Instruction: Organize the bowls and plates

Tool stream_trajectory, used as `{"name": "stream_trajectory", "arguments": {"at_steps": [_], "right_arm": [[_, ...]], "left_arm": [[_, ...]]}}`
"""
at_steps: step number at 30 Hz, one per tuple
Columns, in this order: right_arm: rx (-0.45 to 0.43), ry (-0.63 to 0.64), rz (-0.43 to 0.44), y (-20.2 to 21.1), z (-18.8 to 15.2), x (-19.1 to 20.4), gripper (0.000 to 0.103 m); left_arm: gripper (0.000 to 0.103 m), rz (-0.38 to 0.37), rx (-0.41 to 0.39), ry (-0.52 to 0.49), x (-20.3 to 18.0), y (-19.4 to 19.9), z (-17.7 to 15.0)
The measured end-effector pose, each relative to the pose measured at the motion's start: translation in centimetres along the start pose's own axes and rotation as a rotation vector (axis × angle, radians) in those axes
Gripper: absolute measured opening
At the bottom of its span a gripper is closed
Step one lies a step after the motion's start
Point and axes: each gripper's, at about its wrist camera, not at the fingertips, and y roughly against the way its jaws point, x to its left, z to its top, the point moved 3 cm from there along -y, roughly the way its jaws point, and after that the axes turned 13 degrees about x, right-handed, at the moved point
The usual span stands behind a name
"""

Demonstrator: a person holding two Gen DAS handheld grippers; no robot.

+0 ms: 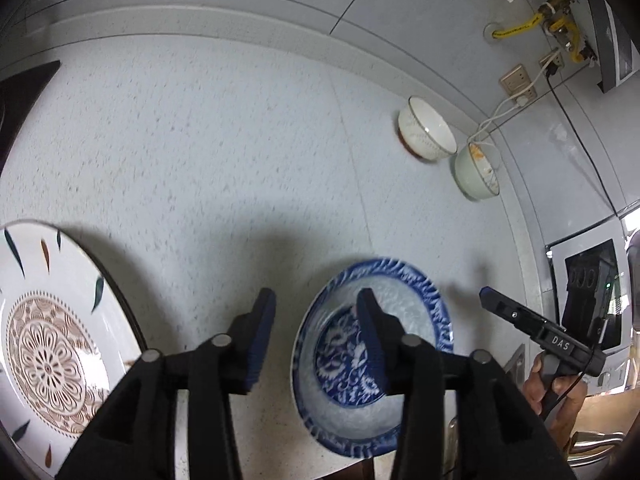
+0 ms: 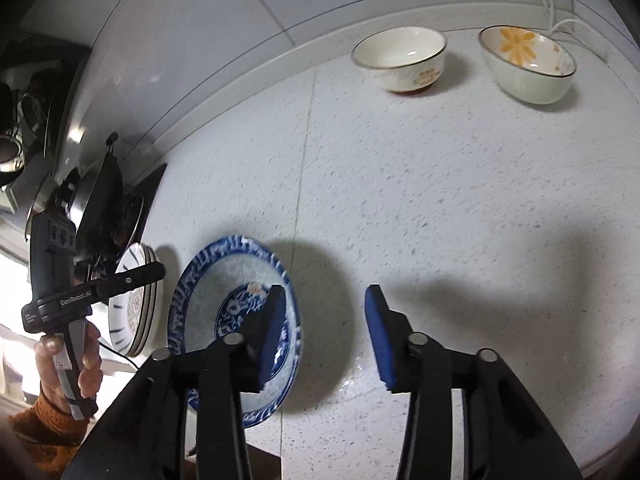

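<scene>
A blue-and-white patterned plate lies on the speckled white counter near its front edge. My left gripper stands open just above the plate's left rim, with its right finger over the plate. My right gripper is open too; its left finger hangs over the plate's right side and nothing sits between its pads. A white plate with a brown flower pattern tops a small stack to the left. A white bowl and a pale green bowl stand by the back wall.
A dark wok sits on the stove left of the plates. Wall sockets, white cables and a yellow gas pipe are at the back right. A person's hand grips the left tool's handle. The counter's front edge runs just below the blue plate.
</scene>
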Motion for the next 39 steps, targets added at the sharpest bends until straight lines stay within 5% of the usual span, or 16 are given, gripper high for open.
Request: {"name": "stream_trajectory", "arguments": {"at_steps": [10, 18, 25, 34, 37, 39], "right_arm": [[-0.115, -0.083, 0.028, 3.8, 5.5, -3.0, 0.054], [-0.143, -0.204, 0.115, 3.3, 12.6, -5.8, 0.056], [-0.132, -0.257, 0.062, 0.4, 17.6, -7.7, 0.056], [-0.101, -0.256, -0.006, -2.7, 20.9, -8.8, 0.056], [-0.097, -0.252, -0.027, -3.5, 21.5, -8.9, 0.053], [-0.091, -0.247, -0.039, -3.8, 21.8, -8.8, 0.049]], "left_arm": [[0.051, -0.046, -0.009, -0.015, -3.2, 0.2, 8.0], [0.051, -0.144, 0.045, -0.030, -7.8, -4.5, 17.2], [0.051, -0.162, 0.082, -0.038, -10.6, -9.8, 23.1], [0.051, -0.098, 0.092, -0.020, -12.0, -15.4, 27.4], [0.048, -0.086, 0.098, -0.034, -12.7, -16.9, 28.2], [0.032, -0.079, 0.107, -0.049, -13.2, -17.7, 28.6]]}}
